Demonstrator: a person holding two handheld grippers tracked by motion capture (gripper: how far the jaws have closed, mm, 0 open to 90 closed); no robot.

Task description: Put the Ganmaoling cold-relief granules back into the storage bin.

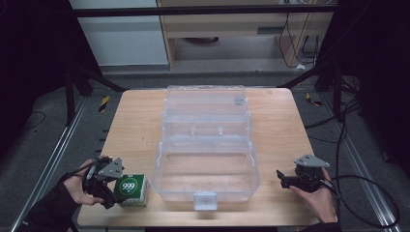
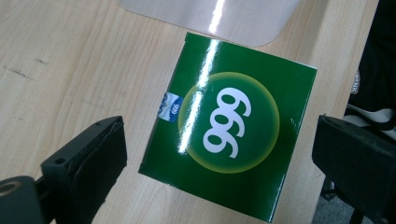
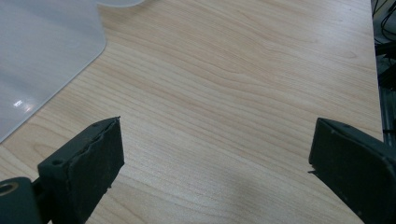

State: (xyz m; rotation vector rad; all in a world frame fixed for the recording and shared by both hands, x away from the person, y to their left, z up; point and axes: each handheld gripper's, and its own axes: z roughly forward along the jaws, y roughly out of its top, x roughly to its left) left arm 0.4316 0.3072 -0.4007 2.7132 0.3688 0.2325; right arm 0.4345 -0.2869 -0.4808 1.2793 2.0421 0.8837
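A clear plastic case [image 1: 205,154] stands open at the middle of the wooden table [image 1: 140,116], its lid laid back toward 12 o'clock and its latch at the 6 o'clock edge. At 8 o'clock from the case, just beside its near left corner, lies a green box [image 1: 132,188].

The high view shows both hands: the left gripper [image 1: 107,186] hangs over the box's left side, and the right gripper [image 1: 289,180] sits at 4 o'clock from the case, apart from it.

The left gripper view looks down on the box [image 2: 229,140] and gives what the high view cannot: white "999" in a pale yellow-green ring, and a small blue-and-white tag at the ring's 9 o'clock whose print is too small to read. The jaws stand wide apart on either side of the box, not touching it. The case's corner [image 2: 210,16] shows at 12 o'clock.

The right gripper view has jaws spread wide over bare wood, with the case's frosted edge [image 3: 42,60] at 10 o'clock.
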